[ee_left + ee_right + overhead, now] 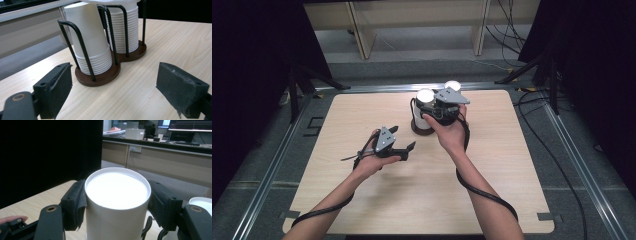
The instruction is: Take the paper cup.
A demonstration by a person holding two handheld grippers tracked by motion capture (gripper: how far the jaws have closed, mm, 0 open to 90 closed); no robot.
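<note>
The right gripper [117, 202] is clamped on the top paper cup [117, 195], upside-down, of the nearer stack in the wire cup holder [100, 77], upper centre of the high view. The step seems to be pulling one cup off. The left gripper [113, 85], lower left, is wide open and holds nothing. Next: lift straight up, w/ the left perhaps steadying the holder. No brand or writing can be read; the cups are probably plain.

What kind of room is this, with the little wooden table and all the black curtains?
Probably a lab or recording studio: black curtains screen the wooden table, cables trail over the floor, and desks with monitors stand behind.
</note>
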